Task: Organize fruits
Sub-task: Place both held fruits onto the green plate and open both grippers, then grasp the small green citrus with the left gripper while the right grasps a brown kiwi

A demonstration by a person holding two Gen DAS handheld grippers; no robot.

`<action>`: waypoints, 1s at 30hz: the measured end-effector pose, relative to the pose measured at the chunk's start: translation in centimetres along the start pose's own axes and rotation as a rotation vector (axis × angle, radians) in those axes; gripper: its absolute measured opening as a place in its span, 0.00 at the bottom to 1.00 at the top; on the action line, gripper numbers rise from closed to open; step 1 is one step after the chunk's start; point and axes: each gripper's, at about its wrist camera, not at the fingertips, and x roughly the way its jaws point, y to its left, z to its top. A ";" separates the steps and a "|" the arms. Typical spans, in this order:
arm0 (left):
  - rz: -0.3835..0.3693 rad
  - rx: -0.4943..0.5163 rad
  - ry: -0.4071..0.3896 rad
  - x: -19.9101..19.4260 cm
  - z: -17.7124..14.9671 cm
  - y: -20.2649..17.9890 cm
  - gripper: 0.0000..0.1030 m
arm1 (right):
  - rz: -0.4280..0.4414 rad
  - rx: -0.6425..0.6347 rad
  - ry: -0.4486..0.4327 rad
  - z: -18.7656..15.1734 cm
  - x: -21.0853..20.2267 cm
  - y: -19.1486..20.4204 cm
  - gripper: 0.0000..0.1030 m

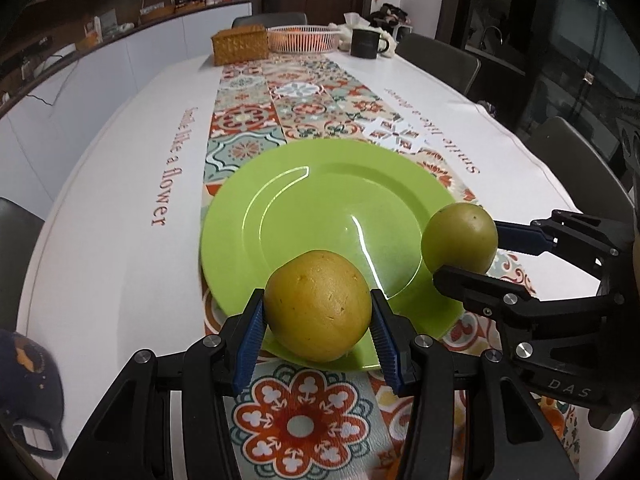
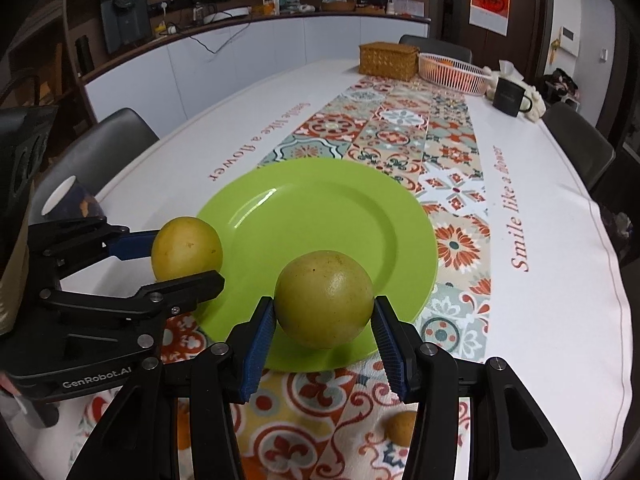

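A green plate (image 1: 320, 200) lies on the patterned table runner; it also shows in the right wrist view (image 2: 328, 208). My left gripper (image 1: 318, 310) is shut on a yellow fruit (image 1: 318, 306) and holds it over the plate's near rim. My right gripper (image 2: 324, 306) is shut on a greenish-yellow fruit (image 2: 324, 298) over the near rim. Each wrist view shows the other gripper: the right gripper (image 1: 466, 250) with its fruit (image 1: 459, 237), and the left gripper (image 2: 188, 258) with its fruit (image 2: 187, 249). A small orange fruit (image 2: 401, 427) lies on the runner below my right gripper.
At the far end stand a wicker box (image 1: 240, 44), a white basket (image 1: 303, 38) with orange fruit and a black mug (image 1: 365, 43). A dark blue cup (image 2: 68, 200) stands at the left. Chairs surround the table.
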 end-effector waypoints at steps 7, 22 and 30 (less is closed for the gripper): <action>-0.001 -0.009 0.027 0.9 -0.1 0.3 0.49 | 0.003 0.008 0.019 0.2 1.1 -0.2 0.49; 0.104 0.012 -0.107 -7.1 -2.9 -1.3 0.71 | -0.064 0.018 -0.121 -1.8 -6.1 0.9 0.64; 0.128 -0.023 -0.187 -12.5 -5.2 -2.4 0.81 | -0.108 0.045 -0.214 -4.0 -11.6 2.3 0.68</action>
